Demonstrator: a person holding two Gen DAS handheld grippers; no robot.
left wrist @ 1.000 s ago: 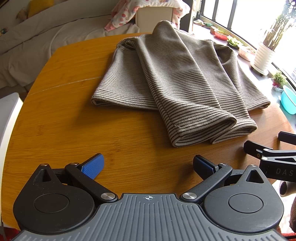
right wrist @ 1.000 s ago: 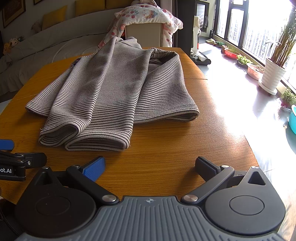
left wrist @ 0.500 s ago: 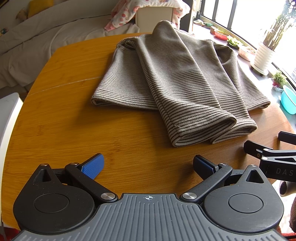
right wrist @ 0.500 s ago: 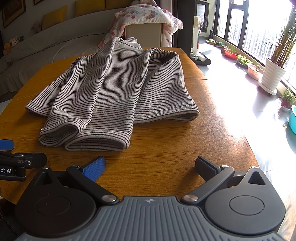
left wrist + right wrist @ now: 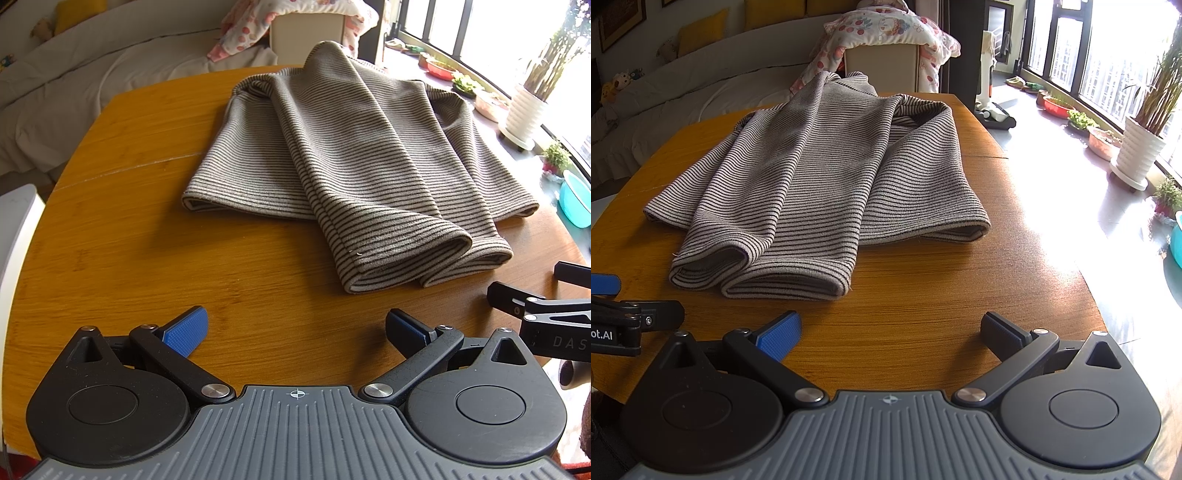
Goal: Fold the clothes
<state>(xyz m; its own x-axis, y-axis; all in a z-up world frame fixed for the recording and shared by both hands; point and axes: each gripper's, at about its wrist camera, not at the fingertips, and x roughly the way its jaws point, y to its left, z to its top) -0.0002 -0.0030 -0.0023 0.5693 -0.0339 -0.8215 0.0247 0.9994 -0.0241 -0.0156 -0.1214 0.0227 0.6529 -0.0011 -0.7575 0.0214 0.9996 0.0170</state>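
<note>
A grey striped garment (image 5: 354,162) (image 5: 820,184) lies on the wooden table (image 5: 122,236) (image 5: 942,291), both sleeves folded inward over its body and their cuffs pointing toward me. My left gripper (image 5: 295,328) is open above the table's near edge, a short way in front of the left cuff, holding nothing. My right gripper (image 5: 890,332) is open too, just short of the right cuff and empty. Each gripper shows at the edge of the other's view: the right one (image 5: 546,299) and the left one (image 5: 624,306).
A chair draped with a floral cloth (image 5: 886,33) stands behind the table's far end. A sofa (image 5: 92,85) runs along the left. Potted plants (image 5: 1141,147) and a turquoise basin (image 5: 576,199) sit on the floor by the window on the right.
</note>
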